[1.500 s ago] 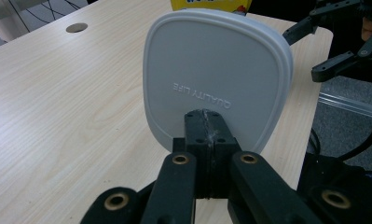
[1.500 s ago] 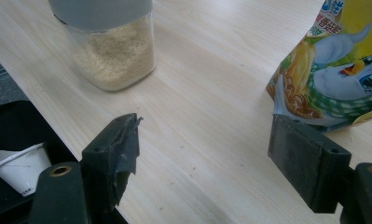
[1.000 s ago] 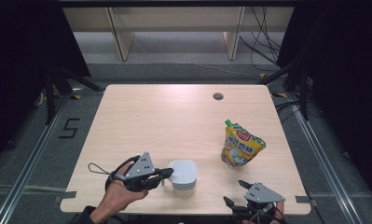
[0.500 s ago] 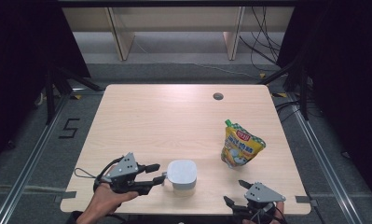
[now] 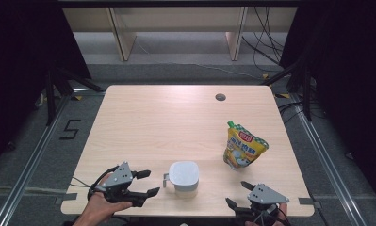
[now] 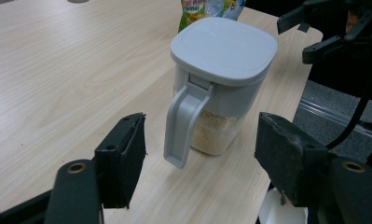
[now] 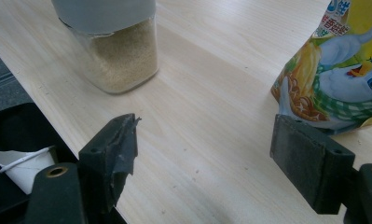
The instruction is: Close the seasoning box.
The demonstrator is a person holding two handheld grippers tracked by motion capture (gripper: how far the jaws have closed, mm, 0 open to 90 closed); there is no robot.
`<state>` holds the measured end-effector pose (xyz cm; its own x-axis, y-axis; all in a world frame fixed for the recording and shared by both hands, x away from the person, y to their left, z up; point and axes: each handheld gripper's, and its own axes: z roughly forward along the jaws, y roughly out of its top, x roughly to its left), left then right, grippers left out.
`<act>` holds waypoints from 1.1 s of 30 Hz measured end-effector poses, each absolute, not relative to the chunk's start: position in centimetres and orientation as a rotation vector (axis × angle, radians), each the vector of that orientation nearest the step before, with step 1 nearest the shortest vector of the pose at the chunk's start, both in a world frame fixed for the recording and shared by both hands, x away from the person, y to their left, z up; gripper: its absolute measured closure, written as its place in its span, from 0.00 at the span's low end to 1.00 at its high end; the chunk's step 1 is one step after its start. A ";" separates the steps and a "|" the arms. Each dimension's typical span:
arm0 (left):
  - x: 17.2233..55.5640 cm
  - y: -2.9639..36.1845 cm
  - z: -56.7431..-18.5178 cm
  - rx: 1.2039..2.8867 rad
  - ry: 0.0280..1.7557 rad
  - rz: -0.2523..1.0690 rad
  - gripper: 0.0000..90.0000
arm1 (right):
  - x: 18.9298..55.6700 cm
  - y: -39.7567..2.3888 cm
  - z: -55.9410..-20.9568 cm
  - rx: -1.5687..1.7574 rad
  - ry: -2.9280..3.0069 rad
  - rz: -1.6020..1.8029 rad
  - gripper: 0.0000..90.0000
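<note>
A clear container with a grey lid (image 5: 184, 175) holds pale grains and stands near the table's front edge. Its grey handle (image 6: 183, 123) points at my left gripper (image 5: 151, 182). That gripper's jaws have just been opening and stand wide, with the handle a little beyond their tips and nothing between the pads. A yellow-green spouted pouch (image 5: 244, 148) stands to the right. My right gripper (image 5: 236, 193) rests at the front edge, open and empty, with the container (image 7: 118, 60) ahead on its left and the pouch (image 7: 342, 79) on its right.
The wooden table (image 5: 176, 117) has a round cable hole (image 5: 220, 97) at the back right. A white paper cup (image 7: 20, 163) sits below the front edge. Dark frame legs and cables flank the table on the grey floor.
My left gripper has let go of the container's handle, opened its jaws and drawn back to the left toward the front edge. The container, the pouch and the right gripper stay put.
</note>
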<state>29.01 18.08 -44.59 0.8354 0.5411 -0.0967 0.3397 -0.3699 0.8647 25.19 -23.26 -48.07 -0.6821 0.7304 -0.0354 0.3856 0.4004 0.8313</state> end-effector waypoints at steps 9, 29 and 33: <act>28.6 18.8 -45.8 2.001 0.671 0.238 0.33 | 25.4 -23.5 -48.3 0.967 2.279 1.197 0.27; 26.5 19.5 -48.1 2.056 0.732 0.284 0.27 | 25.0 -23.3 -48.1 0.963 2.266 1.179 0.27; 26.0 19.3 -48.3 2.094 0.728 0.284 0.27 | 25.1 -23.4 -48.1 0.960 2.270 1.181 0.28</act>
<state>25.98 19.33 -48.33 0.8023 0.5935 -0.0639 0.3931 -0.4447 0.8048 25.06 -23.40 -48.10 -0.6812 0.7311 -0.0390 0.3877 0.4054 0.8279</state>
